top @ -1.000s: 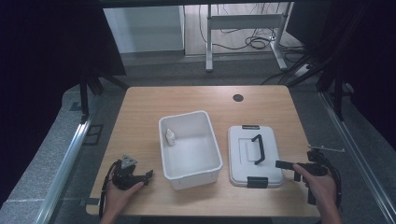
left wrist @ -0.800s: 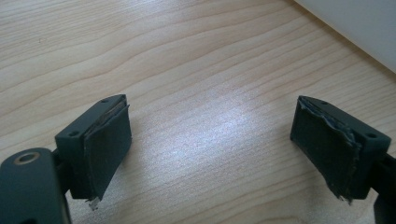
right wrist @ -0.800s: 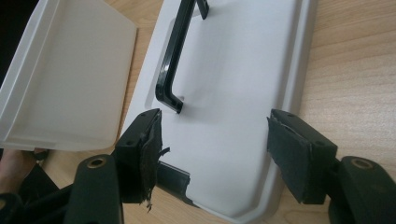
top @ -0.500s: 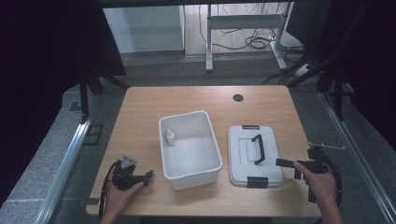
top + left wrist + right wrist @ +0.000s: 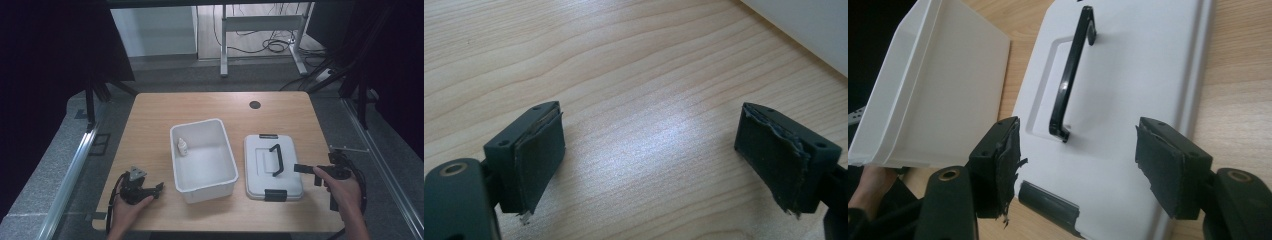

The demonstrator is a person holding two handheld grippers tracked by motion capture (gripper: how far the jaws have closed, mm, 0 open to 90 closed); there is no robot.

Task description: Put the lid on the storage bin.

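High view: white bin (image 5: 204,170) mid-worktop (image 5: 200,105), its lid (image 5: 272,167) lying flat just right of it.
Right tongs (image 5: 1078,165): wide open, empty, aimed at the lid's black handle (image 5: 1070,75).
Left tongs (image 5: 649,150): wide open, empty, over bare wood.
Risk: pads may slip off the thin handle, tilting the lid against the bin.
Count: one bin, one lid, one small bottle (image 5: 182,146) inside, two latches.

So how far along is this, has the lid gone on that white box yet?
Not yet. A small bottle already lies in the open white box. The lid lies flat on the table beside it. The right gripper, jaws open, reaches toward the lid's black handle. Grasping, lifting and closing remain. The left gripper is open, beside the box.
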